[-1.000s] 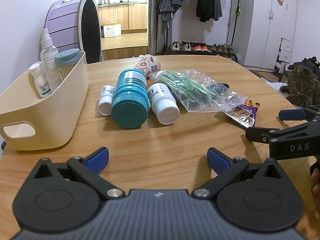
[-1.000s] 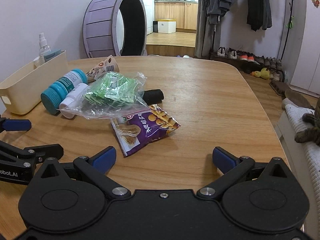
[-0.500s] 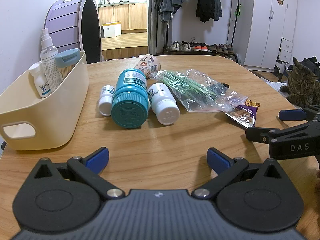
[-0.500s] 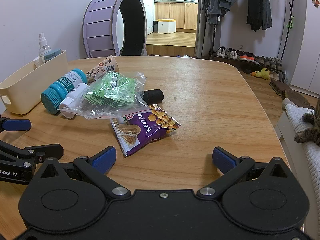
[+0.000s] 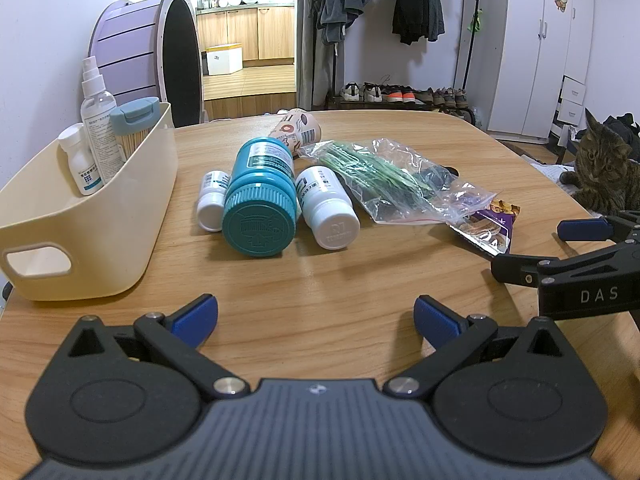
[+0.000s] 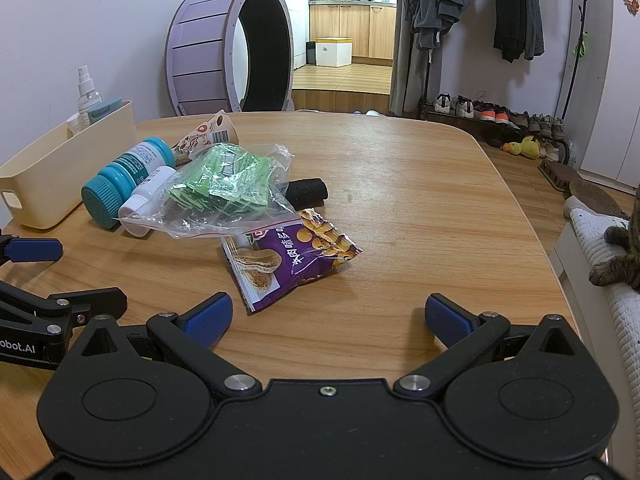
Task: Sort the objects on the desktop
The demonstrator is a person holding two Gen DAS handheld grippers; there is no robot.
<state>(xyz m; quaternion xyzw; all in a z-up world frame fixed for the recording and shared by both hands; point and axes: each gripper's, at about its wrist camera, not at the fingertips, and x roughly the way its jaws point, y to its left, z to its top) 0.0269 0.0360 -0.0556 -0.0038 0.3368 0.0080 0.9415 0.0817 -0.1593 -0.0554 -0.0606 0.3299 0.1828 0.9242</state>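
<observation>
A cream basket (image 5: 132, 200) at the table's left holds a spray bottle (image 5: 98, 120), a small white bottle (image 5: 78, 160) and a blue-capped jar (image 5: 134, 128). On the table lie a large teal bottle (image 5: 260, 200), a small white bottle (image 5: 212, 200), a mid white bottle (image 5: 328, 208), a patterned snack pack (image 5: 296, 130), a clear bag of green packets (image 6: 224, 188), a purple peanut pack (image 6: 292, 260) and a black roll (image 6: 308, 192). My left gripper (image 5: 316, 316) is open and empty in front of the bottles. My right gripper (image 6: 328, 316) is open and empty just short of the purple pack.
A cat (image 5: 604, 172) sits off the table's right edge. A purple cat wheel (image 6: 232, 52) stands behind the table. The right gripper shows at the right of the left wrist view (image 5: 568, 256); the left gripper shows at the left of the right wrist view (image 6: 36, 280).
</observation>
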